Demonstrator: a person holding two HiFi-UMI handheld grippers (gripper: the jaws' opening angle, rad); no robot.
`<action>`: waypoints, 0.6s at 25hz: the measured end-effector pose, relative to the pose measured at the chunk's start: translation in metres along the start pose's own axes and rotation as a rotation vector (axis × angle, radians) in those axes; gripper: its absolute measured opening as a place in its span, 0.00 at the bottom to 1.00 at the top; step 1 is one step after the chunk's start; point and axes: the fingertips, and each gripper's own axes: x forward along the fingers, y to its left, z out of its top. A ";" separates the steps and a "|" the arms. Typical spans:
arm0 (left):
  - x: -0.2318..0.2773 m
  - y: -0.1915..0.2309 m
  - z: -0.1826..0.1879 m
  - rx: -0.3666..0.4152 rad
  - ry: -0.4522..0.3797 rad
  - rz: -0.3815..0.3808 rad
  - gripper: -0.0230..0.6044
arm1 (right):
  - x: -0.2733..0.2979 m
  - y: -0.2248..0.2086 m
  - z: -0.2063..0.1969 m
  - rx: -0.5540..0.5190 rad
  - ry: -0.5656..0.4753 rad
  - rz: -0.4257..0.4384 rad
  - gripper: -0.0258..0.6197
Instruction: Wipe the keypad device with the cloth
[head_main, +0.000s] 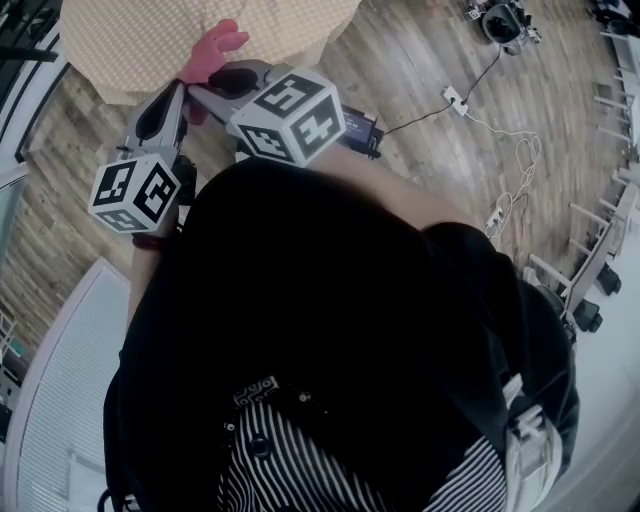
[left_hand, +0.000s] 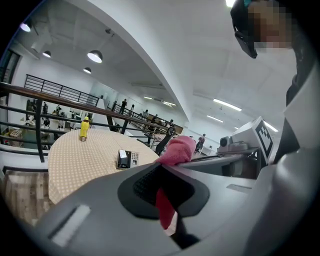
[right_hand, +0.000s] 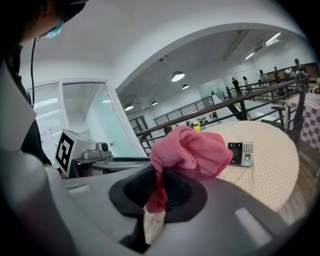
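Note:
A pink cloth (head_main: 212, 48) hangs at the tips of both grippers, over the edge of a round table (head_main: 140, 40) with a tan dotted cover. My left gripper (left_hand: 163, 200) has a strip of the cloth (left_hand: 178, 149) pinched between its shut jaws. My right gripper (right_hand: 159, 192) is shut on the same cloth (right_hand: 192, 150), whose white label hangs down in the gap. In the head view the left gripper (head_main: 178, 100) and the right gripper (head_main: 222, 84) meet side by side at the cloth. The keypad device (left_hand: 125, 159) (right_hand: 241, 153) lies on the table beyond them, apart from the cloth.
A yellow bottle (left_hand: 84, 128) (right_hand: 198, 128) stands at the table's far side. Dark railings (left_hand: 30, 120) run behind the table. On the wooden floor lie a dark box (head_main: 360, 130), a power strip (head_main: 455, 98) and white cables (head_main: 515, 170). Chair bases (head_main: 590, 280) stand at the right.

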 end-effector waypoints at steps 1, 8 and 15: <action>0.005 0.005 0.005 0.000 0.000 0.008 0.04 | 0.004 -0.005 0.005 0.000 0.002 0.008 0.11; 0.041 0.052 0.017 -0.027 0.008 0.050 0.04 | 0.051 -0.042 0.023 0.015 0.024 0.043 0.11; 0.080 0.086 0.037 -0.032 0.031 0.058 0.04 | 0.082 -0.080 0.049 0.032 0.043 0.058 0.11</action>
